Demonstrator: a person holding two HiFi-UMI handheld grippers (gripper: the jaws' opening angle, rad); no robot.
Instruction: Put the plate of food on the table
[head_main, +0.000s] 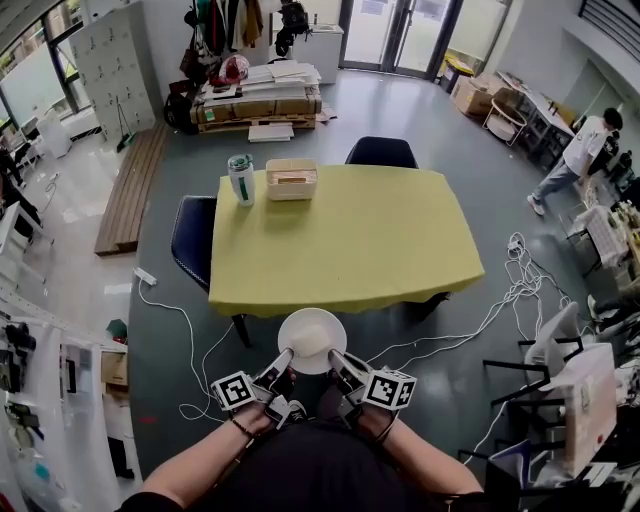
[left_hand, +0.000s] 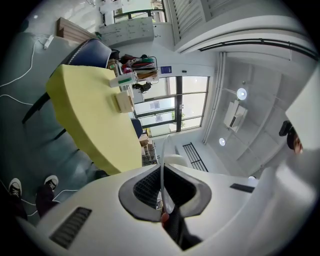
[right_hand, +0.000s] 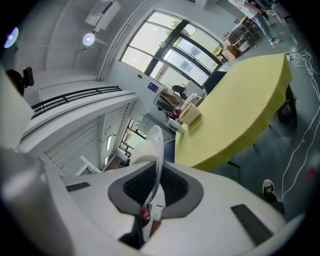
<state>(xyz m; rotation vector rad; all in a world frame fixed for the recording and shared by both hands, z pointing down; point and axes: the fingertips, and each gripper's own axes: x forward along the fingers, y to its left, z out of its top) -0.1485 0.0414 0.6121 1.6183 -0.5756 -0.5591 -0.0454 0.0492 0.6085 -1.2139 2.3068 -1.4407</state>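
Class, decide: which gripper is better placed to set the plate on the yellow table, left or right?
Neither alone. The left gripper and the right gripper each clamp an opposite edge of the plate, level with each other, just short of the table. Probably both should move it forward together.

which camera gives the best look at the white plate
The head view: the plate shows whole there, its round top facing the camera, held short of the yellow table by the left gripper and right gripper. Each gripper view shows little but its thin rim edge-on between that gripper's jaws.
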